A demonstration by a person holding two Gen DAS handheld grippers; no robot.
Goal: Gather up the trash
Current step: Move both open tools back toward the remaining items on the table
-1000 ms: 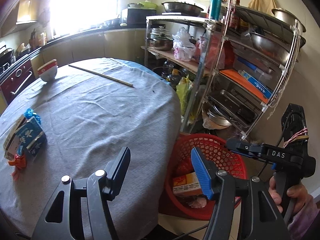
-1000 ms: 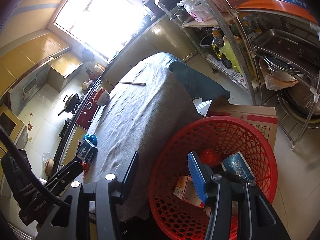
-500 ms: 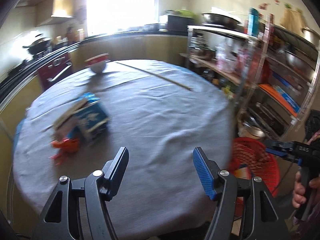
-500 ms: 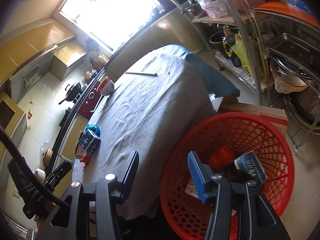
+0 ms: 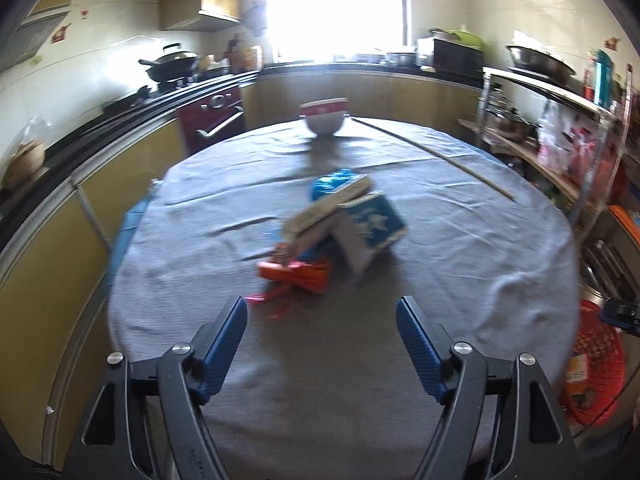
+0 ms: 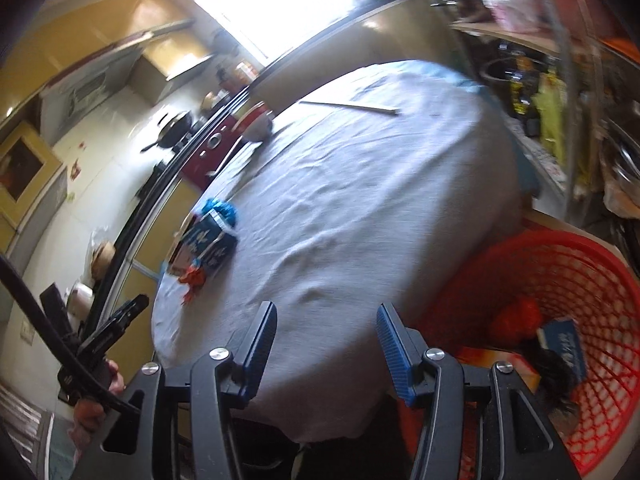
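Now | blue carton [image 5: 366, 220] torn open (orange wrapper [image 5: 298, 272] beside) | left claw [image 5: 322, 338] just widened, empty

Bright window [image 5: 336, 8] glares over a dark counter [image 5: 360, 67] with yellow cabinets [image 5: 44, 264] below. A wok [image 5: 172, 65] sits on the stove at left; a metal rack [image 5: 560, 128] stands right of the grey-clothed round desk [image 5: 460, 248]. Pale tiled walls.

Both wrist views look down over the table [image 5: 460, 360], sharing the bowl [image 6: 256, 124]
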